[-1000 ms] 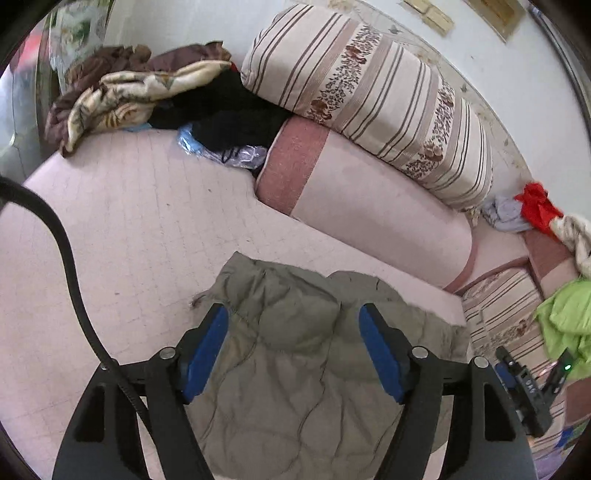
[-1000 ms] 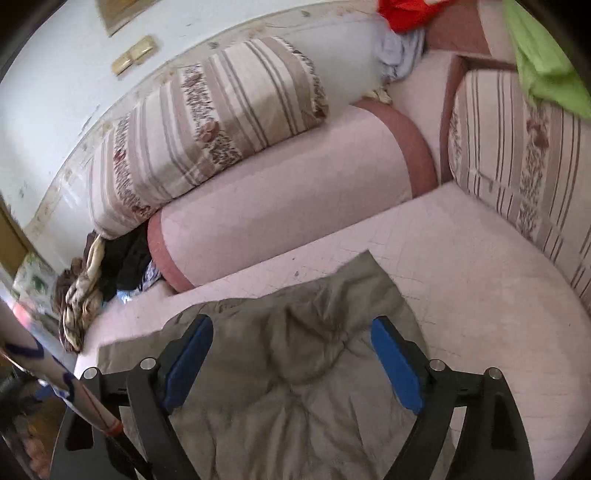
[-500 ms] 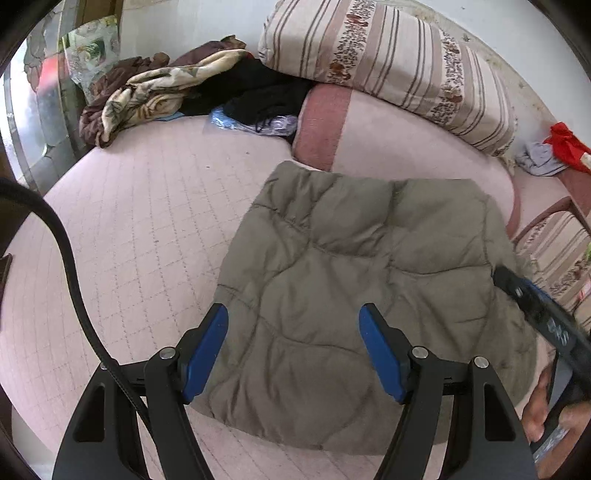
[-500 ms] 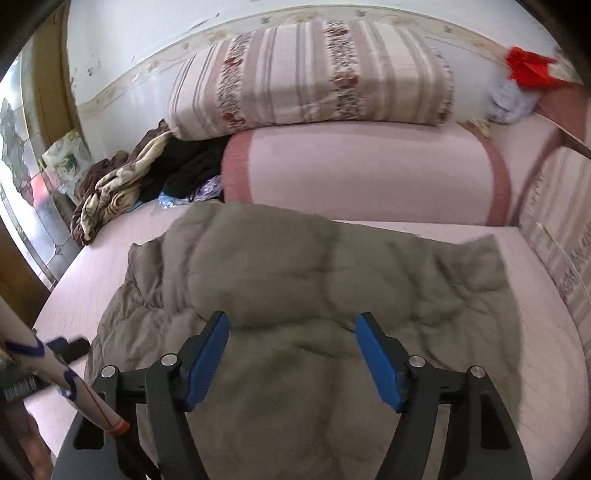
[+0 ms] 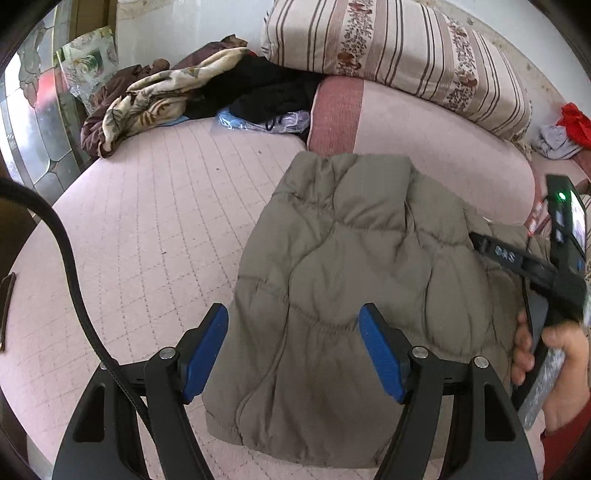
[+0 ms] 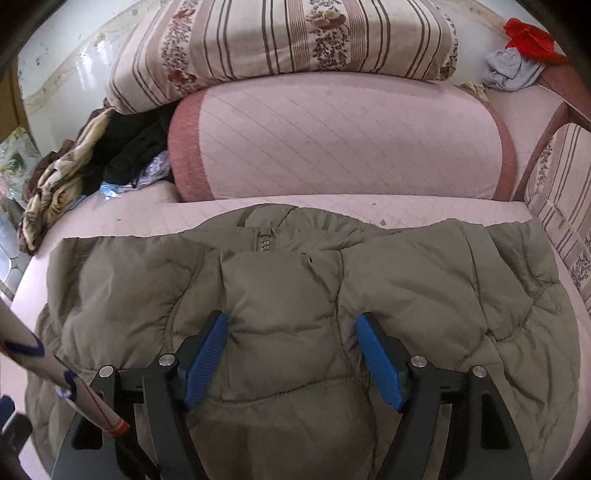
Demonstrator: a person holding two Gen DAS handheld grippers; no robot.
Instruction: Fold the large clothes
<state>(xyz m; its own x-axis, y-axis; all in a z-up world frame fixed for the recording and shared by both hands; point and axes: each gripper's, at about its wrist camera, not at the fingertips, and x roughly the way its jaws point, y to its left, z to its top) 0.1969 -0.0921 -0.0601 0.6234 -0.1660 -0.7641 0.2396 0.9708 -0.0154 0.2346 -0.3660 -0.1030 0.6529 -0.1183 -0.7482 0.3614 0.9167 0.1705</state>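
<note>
Both pairs of jaws stand wide apart with nothing between their blue pads. Beneath and ahead of the left gripper (image 5: pixel 293 352) lies an olive quilted jacket (image 5: pixel 354 280), spread flat on a pale pink quilted mattress (image 5: pixel 147 236). The right gripper (image 6: pixel 291 360) hovers over the same jacket (image 6: pixel 295 295), whose collar points away from the jaws toward a pink bolster (image 6: pixel 343 136).

Past the jacket, on top of the bolster, rests a striped floral cushion (image 6: pixel 280 37). Off to the left of the jaws, against the wall, sits a heap of clothes (image 5: pixel 166 96) — brown, cream-patterned and black. Far to the right lie a red cloth (image 6: pixel 530 35) and a grey one (image 6: pixel 508 72).

In the left wrist view, the person's right hand (image 5: pixel 554 365) shows at the right edge, gripping the other tool's handle.
</note>
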